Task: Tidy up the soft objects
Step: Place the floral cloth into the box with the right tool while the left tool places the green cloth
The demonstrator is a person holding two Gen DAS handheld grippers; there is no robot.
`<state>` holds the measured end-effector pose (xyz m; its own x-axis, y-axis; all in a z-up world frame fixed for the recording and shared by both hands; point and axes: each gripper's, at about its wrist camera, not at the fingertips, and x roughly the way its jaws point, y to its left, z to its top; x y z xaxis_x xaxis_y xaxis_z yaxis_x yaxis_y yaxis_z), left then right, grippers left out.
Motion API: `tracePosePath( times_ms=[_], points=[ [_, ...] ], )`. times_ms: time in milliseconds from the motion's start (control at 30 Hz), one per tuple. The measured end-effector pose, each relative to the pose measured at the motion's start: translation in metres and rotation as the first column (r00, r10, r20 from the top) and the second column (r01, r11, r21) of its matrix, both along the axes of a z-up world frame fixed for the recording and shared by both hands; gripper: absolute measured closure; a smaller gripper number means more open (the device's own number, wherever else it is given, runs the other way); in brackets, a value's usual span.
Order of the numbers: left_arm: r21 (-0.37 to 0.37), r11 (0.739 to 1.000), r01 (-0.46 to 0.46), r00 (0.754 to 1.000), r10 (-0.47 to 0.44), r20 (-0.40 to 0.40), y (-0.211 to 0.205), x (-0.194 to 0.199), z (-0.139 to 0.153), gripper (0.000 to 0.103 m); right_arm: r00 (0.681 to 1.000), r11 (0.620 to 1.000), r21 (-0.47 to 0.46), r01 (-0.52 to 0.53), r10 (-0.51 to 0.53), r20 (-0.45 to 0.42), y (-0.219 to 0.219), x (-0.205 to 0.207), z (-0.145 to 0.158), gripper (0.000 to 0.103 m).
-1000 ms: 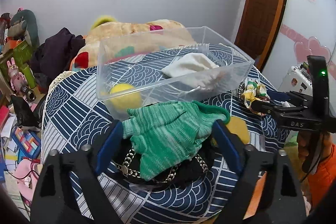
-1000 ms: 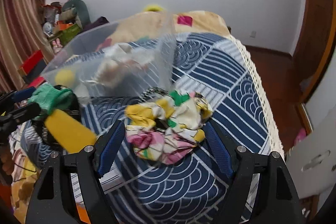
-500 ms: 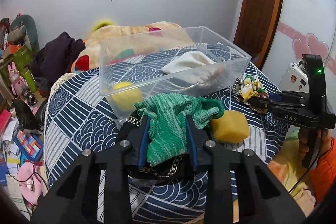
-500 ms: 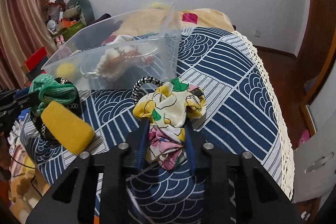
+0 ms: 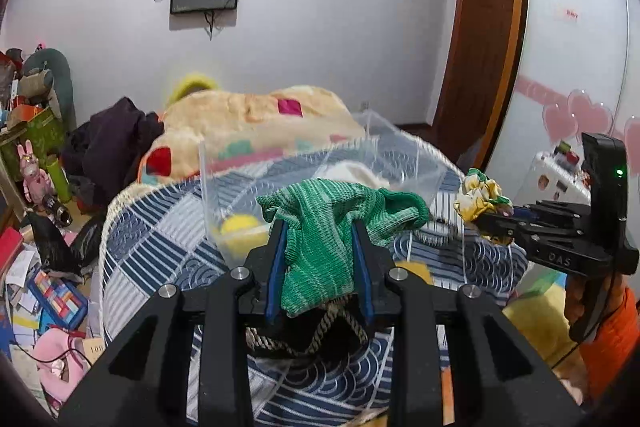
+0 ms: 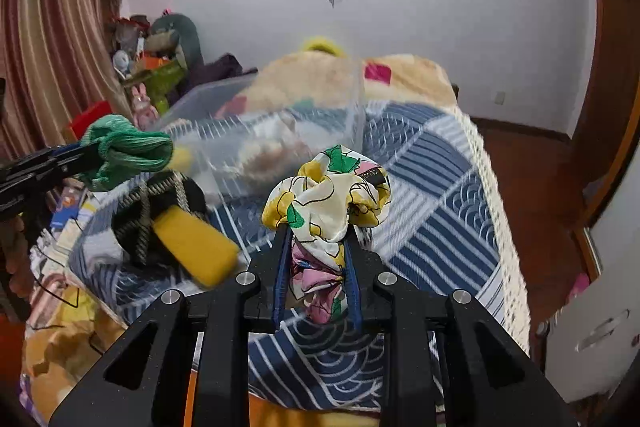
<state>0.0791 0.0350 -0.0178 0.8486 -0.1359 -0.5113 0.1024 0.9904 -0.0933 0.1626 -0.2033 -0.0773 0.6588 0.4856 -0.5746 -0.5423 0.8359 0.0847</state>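
My left gripper (image 5: pixel 319 227) is shut on a green knit cloth (image 5: pixel 324 227) and holds it up above the bed, in front of the clear plastic bin (image 5: pixel 320 163). The cloth also shows in the right wrist view (image 6: pixel 128 147). My right gripper (image 6: pixel 318 231) is shut on a floral scrunchie (image 6: pixel 328 195) and holds it raised near the bin (image 6: pixel 280 123). The scrunchie also shows in the left wrist view (image 5: pixel 480 197). The bin holds a yellow ball (image 5: pixel 240 229) and a white soft item (image 5: pixel 352 173). A yellow sponge (image 6: pixel 192 247) and a black chain-trimmed item (image 6: pixel 148 211) lie on the bed.
The bed has a blue-and-white patterned cover (image 6: pixel 432 187) with a beige blanket (image 5: pixel 248 123) behind the bin. Clutter and toys (image 5: pixel 44 267) fill the floor on the left. A wooden door (image 5: pixel 480 47) stands on the right.
Both grippers shut on their items, the left on the green cloth and the right on the scrunchie, and then lifted them off the bed toward the bin.
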Motion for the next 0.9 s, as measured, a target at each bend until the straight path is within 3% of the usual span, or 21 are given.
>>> tracePosePath(
  times_ms=[233, 433, 633, 900],
  points=[
    [-0.019, 0.999, -0.033, 0.998, 0.034, 0.061, 0.009, 0.016, 0.021, 0.072, 0.997, 0.997, 0.072, -0.022, 0.016, 0.077, 0.019, 0.010, 0.033, 0.081],
    [-0.020, 0.998, -0.060, 0.995, 0.061, 0.073, 0.015, 0.041, 0.026, 0.072, 0.994, 0.995, 0.085, -0.045, 0.036, 0.103, 0.041, 0.023, 0.043, 0.081],
    [-0.024, 0.997, -0.072, 0.996, 0.074, 0.053, 0.018, 0.069, 0.024, 0.072, 0.996, 0.994, 0.085, -0.063, 0.057, 0.075, 0.057, 0.049, 0.038, 0.081],
    [0.059, 0.997, -0.055, 0.997, 0.058, -0.042, 0.000, 0.116, -0.001, 0.072, 0.998, 0.998, 0.005, -0.059, 0.059, 0.011, 0.076, 0.080, 0.023, 0.081]
  ],
)
